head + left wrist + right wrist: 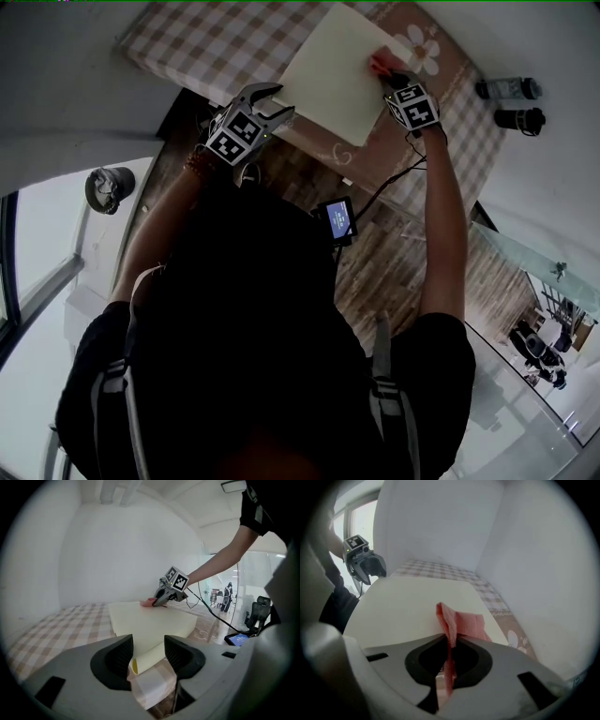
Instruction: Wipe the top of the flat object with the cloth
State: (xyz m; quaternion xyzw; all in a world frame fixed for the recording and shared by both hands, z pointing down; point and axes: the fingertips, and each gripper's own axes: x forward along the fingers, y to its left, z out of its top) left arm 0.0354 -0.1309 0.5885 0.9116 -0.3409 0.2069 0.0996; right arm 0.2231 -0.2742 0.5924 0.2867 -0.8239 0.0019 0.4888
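STATUS: wiping under way | right gripper (449,656) pinches red cloth (461,620) onto cream flat board (333,80) on bench (187,42), right edge | left gripper (148,651) spread at board's near corner | LEFT: probably most of top

You have on hand two grippers, namely left gripper (279,101) and right gripper (384,71), one flat object (333,75), one cloth (461,623), one checked tablecloth (206,42), two dark bottles (506,89) and one small screen (337,220).
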